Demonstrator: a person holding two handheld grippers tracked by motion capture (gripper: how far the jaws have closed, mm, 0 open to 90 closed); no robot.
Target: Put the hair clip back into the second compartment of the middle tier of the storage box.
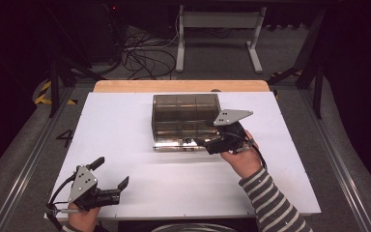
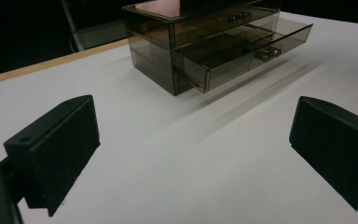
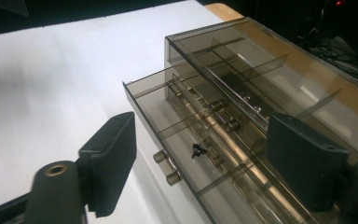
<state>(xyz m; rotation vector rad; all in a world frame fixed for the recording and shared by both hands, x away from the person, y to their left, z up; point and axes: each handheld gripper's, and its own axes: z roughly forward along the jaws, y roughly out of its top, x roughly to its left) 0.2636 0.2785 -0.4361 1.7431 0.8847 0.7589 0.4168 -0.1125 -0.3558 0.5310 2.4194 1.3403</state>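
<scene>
Drawers of smoky clear plastic are stacked in a small organizer (image 1: 186,116) that is set on the white table (image 1: 125,130), toward the far middle of it, in front of the bare wooden strip at the far edge. One drawer (image 1: 178,143) is seen pulled out toward the near side; in the left gripper view the same drawer (image 2: 242,53) is shown jutting well past the cabinet front, with a small metal handle (image 2: 268,52) on its face.

The right gripper (image 1: 205,144) is held at the near right corner of the organizer, just over the pulled-out drawer, by a hand in a striped sleeve (image 1: 270,203). In the right gripper view its jaws are spread apart, one to the outside of the drawer front and one above the drawer's inside; nothing is clamped between them. Thin dividers and a small dark object (image 3: 196,150) are seen through the drawer's clear plastic, and two round knobs (image 3: 167,167) are seen on its front.

The left gripper (image 1: 111,173) is held low at the near left of the table, well apart from the organizer. Its jaws are wide apart and empty, with bare white table between them.
</scene>
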